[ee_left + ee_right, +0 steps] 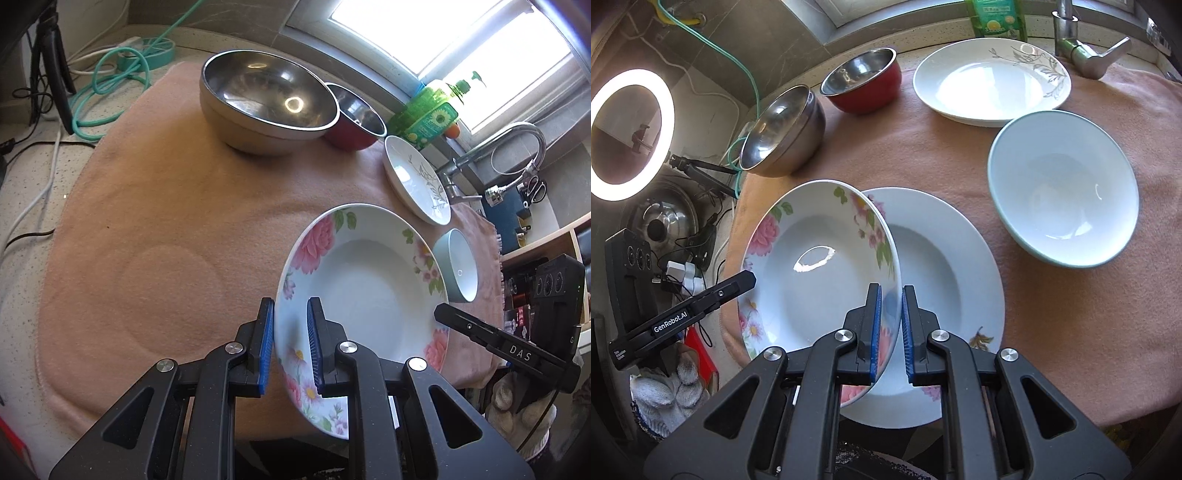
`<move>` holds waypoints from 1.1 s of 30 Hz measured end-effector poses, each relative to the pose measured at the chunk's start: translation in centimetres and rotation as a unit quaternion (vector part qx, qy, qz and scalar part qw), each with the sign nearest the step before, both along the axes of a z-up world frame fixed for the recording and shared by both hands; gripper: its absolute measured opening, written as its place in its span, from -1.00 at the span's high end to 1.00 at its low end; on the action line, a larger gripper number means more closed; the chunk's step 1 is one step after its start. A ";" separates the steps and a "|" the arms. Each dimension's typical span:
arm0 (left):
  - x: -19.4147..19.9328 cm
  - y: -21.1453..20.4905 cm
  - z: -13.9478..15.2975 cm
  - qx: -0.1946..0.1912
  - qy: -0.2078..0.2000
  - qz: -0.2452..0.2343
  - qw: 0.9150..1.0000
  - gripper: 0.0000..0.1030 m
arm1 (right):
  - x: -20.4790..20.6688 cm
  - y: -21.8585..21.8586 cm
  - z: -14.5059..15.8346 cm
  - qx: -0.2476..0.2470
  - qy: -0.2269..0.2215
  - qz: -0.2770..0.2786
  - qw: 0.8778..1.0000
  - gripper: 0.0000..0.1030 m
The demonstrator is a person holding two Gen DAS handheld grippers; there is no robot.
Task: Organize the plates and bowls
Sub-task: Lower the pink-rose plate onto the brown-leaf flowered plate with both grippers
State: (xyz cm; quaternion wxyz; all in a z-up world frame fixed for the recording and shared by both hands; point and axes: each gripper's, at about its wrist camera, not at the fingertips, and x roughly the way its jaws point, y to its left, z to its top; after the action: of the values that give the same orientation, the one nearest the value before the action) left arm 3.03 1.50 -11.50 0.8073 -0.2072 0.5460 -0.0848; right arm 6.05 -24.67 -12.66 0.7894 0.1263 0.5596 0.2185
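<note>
A floral plate (362, 280) (820, 258) hangs tilted above the pink cloth (147, 221), held by both grippers at opposite rims. My left gripper (291, 314) is shut on its left rim; its finger also shows in the right wrist view (750, 280). My right gripper (891, 295) is shut on the right rim. Under the floral plate lies a white plate (945, 258) with a small flower on its rim. A pale blue bowl (1063, 184) and a leaf-patterned white plate (990, 81) sit further back. A steel bowl (266, 99) and a red bowl (354, 118) stand at the far edge.
A green bottle (428, 110) stands by the window, and a faucet (517, 147) rises at the right. Teal and white cables (110, 81) lie on the counter at the left. A lit ring light (631, 140) and a gloved hand (665, 395) are left of the cloth.
</note>
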 end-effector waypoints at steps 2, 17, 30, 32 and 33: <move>0.1 -0.8 -0.2 0.001 0.002 -0.009 1.000 0.70 | -0.1 -0.7 -0.2 -0.002 0.002 -0.005 1.000 0.79; 0.2 -4.2 -1.2 0.016 0.018 -0.046 0.999 0.70 | -0.5 -3.5 -1.9 -0.013 0.017 -0.022 1.000 0.79; 0.3 -5.2 -1.9 0.023 0.026 -0.056 0.998 0.70 | -0.3 -3.8 -2.5 -0.019 0.020 -0.028 0.999 0.79; 0.4 -5.2 -1.9 0.024 0.025 -0.054 0.998 0.70 | -0.3 -3.8 -2.6 -0.019 0.019 -0.027 0.999 0.79; 0.4 -5.2 -1.9 0.025 0.024 -0.054 0.998 0.70 | -0.3 -3.7 -2.6 -0.019 0.019 -0.028 0.999 0.79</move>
State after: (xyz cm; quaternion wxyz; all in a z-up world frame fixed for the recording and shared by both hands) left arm 3.41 -3.74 -13.39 0.7932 -0.1592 0.5774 -0.1101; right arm 5.72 -28.41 -15.23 0.7864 0.1311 0.5752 0.1834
